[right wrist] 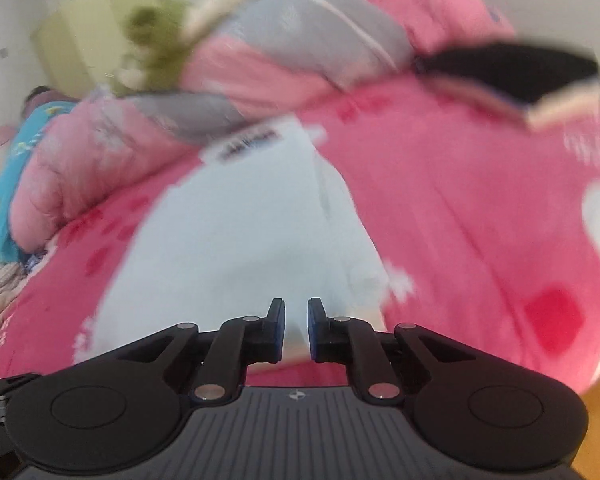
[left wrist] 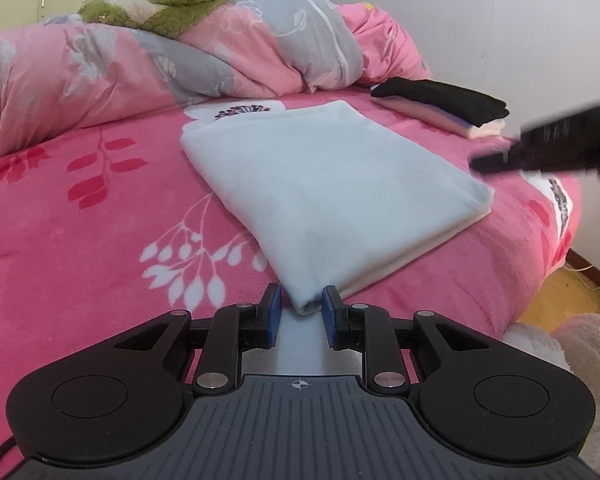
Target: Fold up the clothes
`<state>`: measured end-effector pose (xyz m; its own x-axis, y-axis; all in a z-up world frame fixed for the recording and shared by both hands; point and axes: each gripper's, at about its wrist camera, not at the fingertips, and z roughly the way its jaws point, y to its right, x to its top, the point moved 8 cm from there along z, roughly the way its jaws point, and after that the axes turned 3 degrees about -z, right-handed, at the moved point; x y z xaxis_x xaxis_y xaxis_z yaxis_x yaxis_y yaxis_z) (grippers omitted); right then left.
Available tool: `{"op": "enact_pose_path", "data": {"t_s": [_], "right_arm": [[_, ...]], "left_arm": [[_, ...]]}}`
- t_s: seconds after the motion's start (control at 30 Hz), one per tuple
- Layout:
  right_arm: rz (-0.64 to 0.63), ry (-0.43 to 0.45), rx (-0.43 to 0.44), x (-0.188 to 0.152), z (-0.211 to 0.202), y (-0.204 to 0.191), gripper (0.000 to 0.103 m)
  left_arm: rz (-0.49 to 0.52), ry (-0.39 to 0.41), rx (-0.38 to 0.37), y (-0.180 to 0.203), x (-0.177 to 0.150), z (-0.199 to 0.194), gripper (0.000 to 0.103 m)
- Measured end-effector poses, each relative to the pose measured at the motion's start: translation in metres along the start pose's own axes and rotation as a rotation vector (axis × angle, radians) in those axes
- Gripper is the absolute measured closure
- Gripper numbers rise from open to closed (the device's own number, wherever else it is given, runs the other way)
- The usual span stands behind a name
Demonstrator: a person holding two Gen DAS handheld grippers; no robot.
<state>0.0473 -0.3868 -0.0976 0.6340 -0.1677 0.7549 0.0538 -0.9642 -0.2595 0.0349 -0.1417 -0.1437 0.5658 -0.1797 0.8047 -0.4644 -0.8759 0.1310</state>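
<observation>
pinching folded garment corner: left gripper | right gripper: narrow gap, empty

Fleecy pink bedspread; smooth matt cloth garment (folded).

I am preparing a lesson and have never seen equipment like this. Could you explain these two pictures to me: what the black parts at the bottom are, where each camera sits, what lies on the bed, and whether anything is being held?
The black parts are hand-held two-finger grippers, one in each of a person's hands. Each picture comes from a camera on a gripper, looking forward along its fingers.

In the left view, the left gripper has a corner of a folded pale blue cloth between its blue pads; whether they pinch it is unclear. The cloth lies on a pink flowered blanket. Behind it sit a small stack of folded clothes with a black one on top and a bunched pink and grey quilt.

The right view is blurred. The right gripper is over the same cloth, jaws narrowly apart, with nothing clearly held.
</observation>
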Motion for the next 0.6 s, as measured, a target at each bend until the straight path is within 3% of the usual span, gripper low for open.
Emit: {"op": "enact_pose_path", "data": {"t_s": [0.13, 0.2, 0.27, 0.37, 0.47, 0.6], "right_arm": [[-0.112, 0.036, 0.089, 0.005, -0.006, -0.043, 0.091], [-0.162, -0.027, 0.097, -0.009, 0.012, -0.055, 0.090], [-0.201, -0.161, 0.095, -0.040, 0.038, -0.058, 0.090], [-0.240, -0.132, 0.065, -0.046, 0.038, -0.063, 0.090], [-0.247, -0.145, 0.046, -0.032, 0.033, -0.069, 0.089], [-0.283, -0.037, 0.091, -0.013, 0.021, -0.095, 0.089]], "left_arm": [[0.000, 0.007, -0.023, -0.003, 0.001, -0.007, 0.081], [-0.001, 0.029, -0.041, -0.005, 0.005, -0.015, 0.081], [0.005, 0.071, -0.072, -0.004, 0.010, -0.024, 0.081], [-0.008, 0.107, -0.088, -0.003, 0.018, -0.026, 0.081], [-0.047, 0.088, -0.088, -0.005, 0.019, -0.011, 0.081], [-0.065, 0.054, -0.089, -0.006, 0.011, 0.003, 0.081]]}}
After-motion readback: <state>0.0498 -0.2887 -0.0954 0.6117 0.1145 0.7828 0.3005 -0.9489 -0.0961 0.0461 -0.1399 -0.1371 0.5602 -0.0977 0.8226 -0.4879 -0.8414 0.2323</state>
